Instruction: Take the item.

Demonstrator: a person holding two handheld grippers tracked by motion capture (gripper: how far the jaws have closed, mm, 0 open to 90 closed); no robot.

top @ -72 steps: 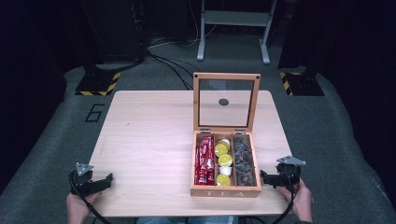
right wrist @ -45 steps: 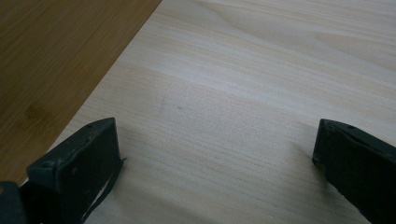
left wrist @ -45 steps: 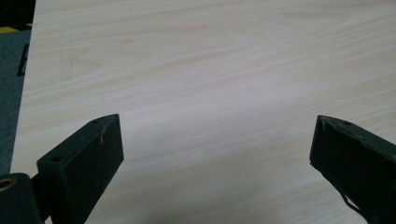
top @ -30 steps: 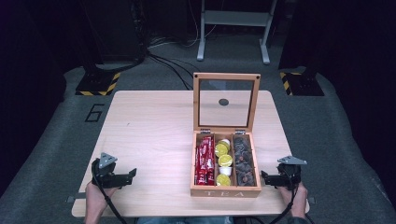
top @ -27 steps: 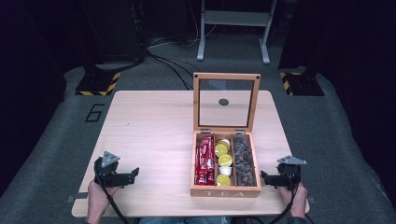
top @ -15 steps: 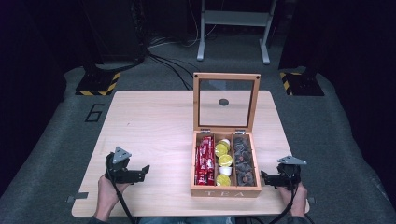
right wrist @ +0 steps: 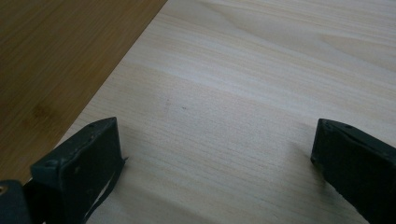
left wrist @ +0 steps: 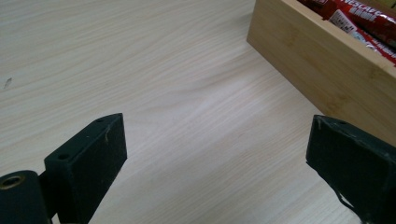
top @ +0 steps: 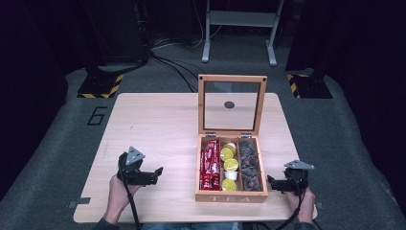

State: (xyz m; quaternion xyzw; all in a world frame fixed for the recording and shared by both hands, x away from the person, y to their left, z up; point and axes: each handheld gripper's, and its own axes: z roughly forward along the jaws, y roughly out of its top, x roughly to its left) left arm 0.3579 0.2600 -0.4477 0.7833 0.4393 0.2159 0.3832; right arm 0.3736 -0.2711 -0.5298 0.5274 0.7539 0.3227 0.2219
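Beside the open wooden tea box [top: 231,197], the right gripper [top: 274,183] lies nearest, jaws wide, empty; the left gripper [top: 155,173], likewise gaping and empty, points toward the box's red sachets [top: 209,164].

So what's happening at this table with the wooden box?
A person holds a two-jaw gripper in each hand beside an open tea box on the table. The left gripper and the right gripper both stand open and hold nothing. The box holds red packets, yellow pods and dark pieces.
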